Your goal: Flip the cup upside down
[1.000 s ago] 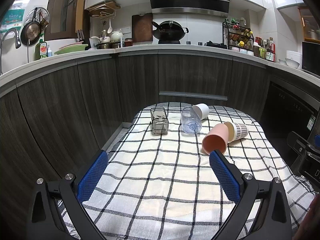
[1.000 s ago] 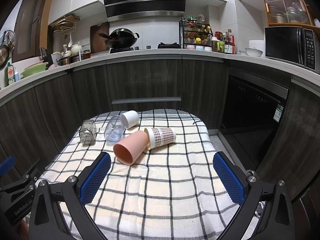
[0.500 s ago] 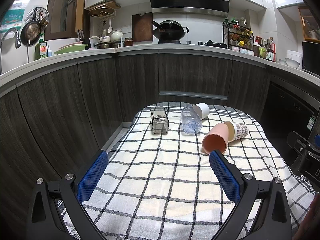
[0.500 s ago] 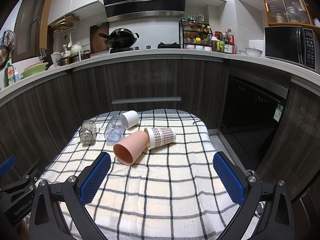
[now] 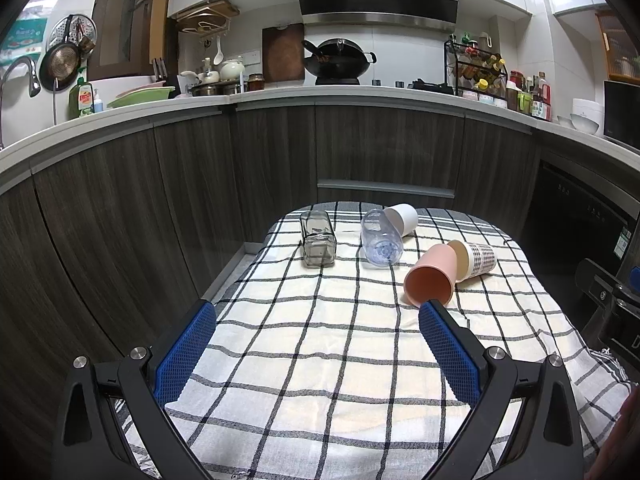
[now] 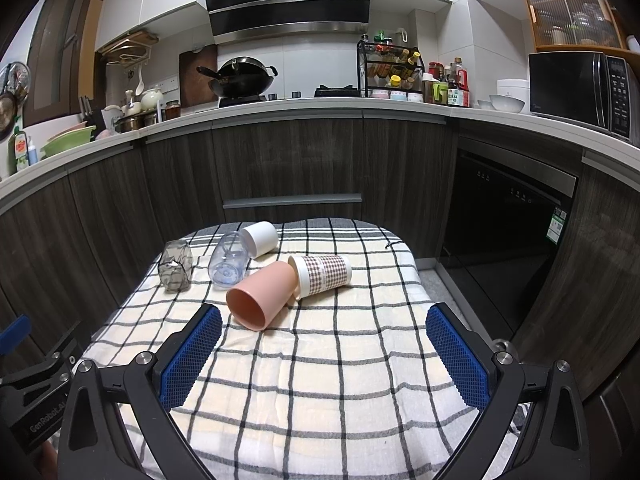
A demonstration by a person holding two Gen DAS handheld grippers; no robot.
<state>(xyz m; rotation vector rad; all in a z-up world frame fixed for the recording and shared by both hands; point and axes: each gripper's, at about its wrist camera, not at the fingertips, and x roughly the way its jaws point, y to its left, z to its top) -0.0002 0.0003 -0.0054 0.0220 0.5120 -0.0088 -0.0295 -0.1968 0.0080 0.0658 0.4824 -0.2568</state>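
Several cups lie on their sides on a checked cloth [image 5: 320, 344]. A pink cup [image 5: 430, 275] [image 6: 262, 294] has its mouth toward me. A plaid paper cup [image 5: 476, 259] [image 6: 322, 275] touches it. Behind are a clear bluish cup [image 5: 380, 238] [image 6: 228, 260], a white cup [image 5: 402, 218] [image 6: 260, 238] and a grey square glass [image 5: 318, 238] [image 6: 175, 266]. My left gripper [image 5: 316, 344] is open and empty, over the near cloth. My right gripper [image 6: 322, 346] is open and empty, short of the pink cup.
The small cloth-covered table stands in a kitchen with dark cabinets [image 5: 384, 152] behind and to the left, and a dishwasher [image 6: 504, 232] to the right. The left gripper's body [image 6: 36, 400] shows at the lower left of the right wrist view.
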